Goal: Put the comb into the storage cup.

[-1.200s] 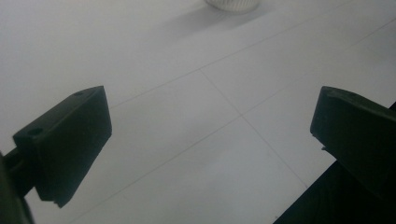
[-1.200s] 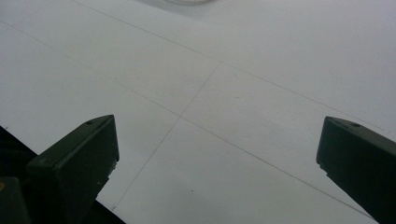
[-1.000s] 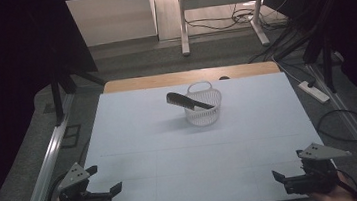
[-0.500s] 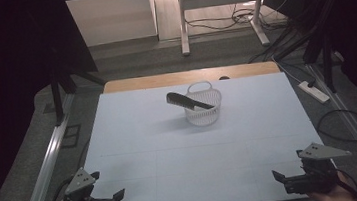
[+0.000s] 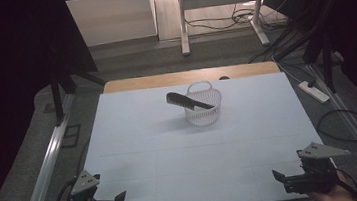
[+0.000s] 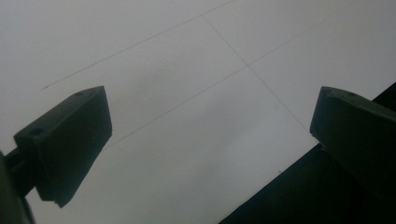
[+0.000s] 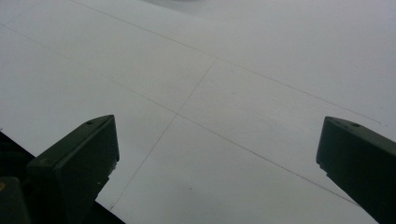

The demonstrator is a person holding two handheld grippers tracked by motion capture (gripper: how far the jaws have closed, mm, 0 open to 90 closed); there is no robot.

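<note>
A white mesh basket (image 5: 202, 110) with a handle stands at the far middle of the white table (image 5: 171, 146). A black comb (image 5: 189, 101) lies across its rim, and its toothed end sticks out to the left. My left gripper (image 5: 116, 200) is at the near left corner, open and holding nothing; its jaws (image 6: 210, 126) hang wide apart over the table's front edge. At the near right corner my right gripper (image 5: 279, 180) is open too, with bare table between its jaws (image 7: 217, 154). Both grippers are far from the basket.
Thin seam lines cross the white table top (image 7: 196, 93). A wooden strip (image 5: 189, 76) runs along the far edge. Metal rails (image 5: 47, 164) flank the table. Cables and a power strip (image 5: 314, 91) lie on the floor to the right.
My left gripper has drawn back toward the near edge and a little to the right. The right gripper, basket and comb have stayed put.
</note>
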